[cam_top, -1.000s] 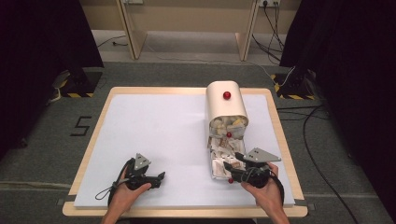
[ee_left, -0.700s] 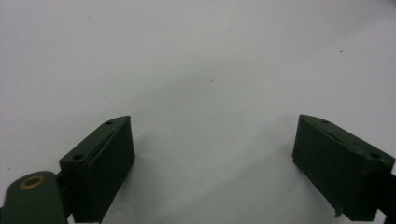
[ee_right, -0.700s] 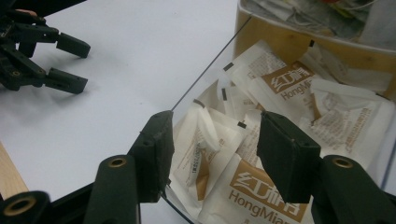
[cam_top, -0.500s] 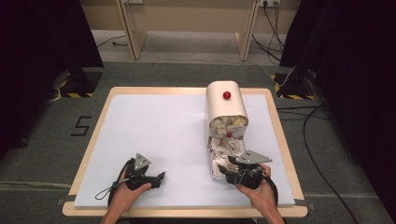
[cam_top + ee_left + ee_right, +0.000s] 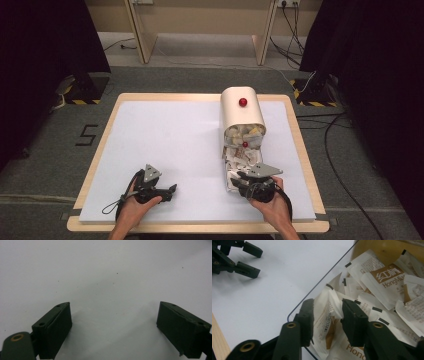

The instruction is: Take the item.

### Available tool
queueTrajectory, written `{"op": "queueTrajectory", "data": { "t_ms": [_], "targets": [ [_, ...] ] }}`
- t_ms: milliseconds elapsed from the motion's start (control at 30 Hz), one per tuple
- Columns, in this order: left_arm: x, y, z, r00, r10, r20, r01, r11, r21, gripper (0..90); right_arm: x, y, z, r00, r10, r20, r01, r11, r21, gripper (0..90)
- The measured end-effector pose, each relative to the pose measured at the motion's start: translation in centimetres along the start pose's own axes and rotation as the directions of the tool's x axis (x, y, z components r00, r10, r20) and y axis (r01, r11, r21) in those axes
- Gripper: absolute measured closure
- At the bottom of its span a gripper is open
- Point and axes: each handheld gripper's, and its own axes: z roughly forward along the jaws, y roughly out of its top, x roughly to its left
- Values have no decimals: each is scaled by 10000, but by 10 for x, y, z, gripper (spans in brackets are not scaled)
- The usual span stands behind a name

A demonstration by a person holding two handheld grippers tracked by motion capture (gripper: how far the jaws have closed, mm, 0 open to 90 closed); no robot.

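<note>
A cream, round-topped container [image 5: 239,114] with a red knob [image 5: 243,102] lies on the white table top [image 5: 170,135]. White and brown sachets [image 5: 241,154] spill from its mouth onto a clear lid [image 5: 321,283]. My right gripper [image 5: 236,183] is at the near end of that pile. In the right gripper view, my right gripper [image 5: 328,320] is shut on a crumpled white sachet [image 5: 329,312] bunched between its jaws. My left gripper [image 5: 171,190] rests on the table at the front left. In the left gripper view, my left gripper [image 5: 113,325] is open over bare white surface.
A second small red ball [image 5: 245,144] sits among the sachets at the container's mouth. A wooden rim [image 5: 95,155] borders the table top. Table legs [image 5: 140,35] and cables [image 5: 330,145] lie on the floor beyond. My left gripper [image 5: 249,261] lies far across the white surface.
My right gripper has shifted a little to the left, into the near end of the sachet pile. The left gripper has stayed where it was.
</note>
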Motion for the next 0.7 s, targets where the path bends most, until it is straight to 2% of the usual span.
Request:
{"op": "queueTrajectory", "data": {
  "t_ms": [200, 400, 700],
  "targets": [
    [0, 0, 0, 10000, 0, 0, 0, 10000, 0, 118, 0, -1, 2, 9998, -39, 173, 38, 10000, 47, 740],
    [0, 0, 0, 10000, 0, -1, 0, 10000, -1, 118, 0, -2, 3, 10000, 40, 31, -40, 10000, -26, 797],
    [0, 0, 0, 10000, 1, -1, -1, 10000, 0, 117, -5, 5, -20, 9996, 276, 95, -266, 9949, -972, 821]
  ]
}}
